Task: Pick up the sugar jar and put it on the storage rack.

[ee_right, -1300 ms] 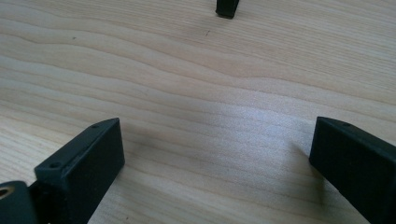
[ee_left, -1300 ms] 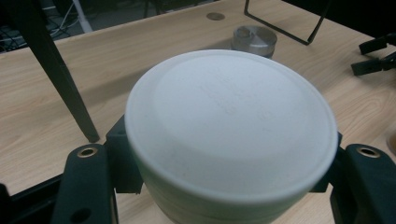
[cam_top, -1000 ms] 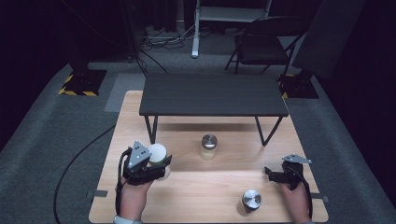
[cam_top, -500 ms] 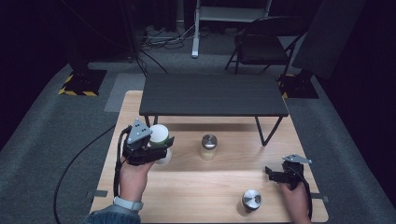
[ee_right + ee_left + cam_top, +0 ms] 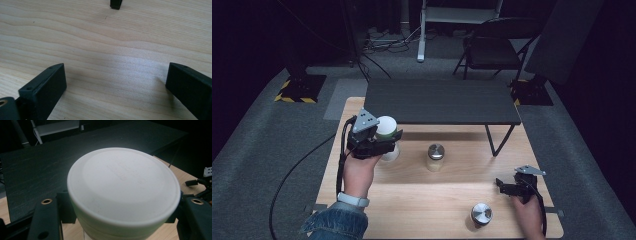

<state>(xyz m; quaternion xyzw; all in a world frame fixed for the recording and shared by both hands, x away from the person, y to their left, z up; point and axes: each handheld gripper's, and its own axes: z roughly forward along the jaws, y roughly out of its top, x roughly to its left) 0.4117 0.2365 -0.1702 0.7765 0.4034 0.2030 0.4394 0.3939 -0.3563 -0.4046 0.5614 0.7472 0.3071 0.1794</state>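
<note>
Left tool clamps a white-lidded jar, apparently pale-bodied; right tool apart.

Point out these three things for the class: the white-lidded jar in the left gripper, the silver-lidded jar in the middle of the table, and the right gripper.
white-lidded jar (image 5: 123, 188), left gripper view, centre of its white lid.
silver-lidded jar (image 5: 435, 151), high view, on its silver lid.
right gripper (image 5: 501, 184), high view, midway between its fingertips.

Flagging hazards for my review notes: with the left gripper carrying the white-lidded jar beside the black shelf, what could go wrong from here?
The left gripper grips the white-lidded jar just below its lid, so it could slip or tilt. The jar is close to the black shelf edge and might knock against it. Setting it back down, it could bump the metal-lidded jar nearby.
</note>
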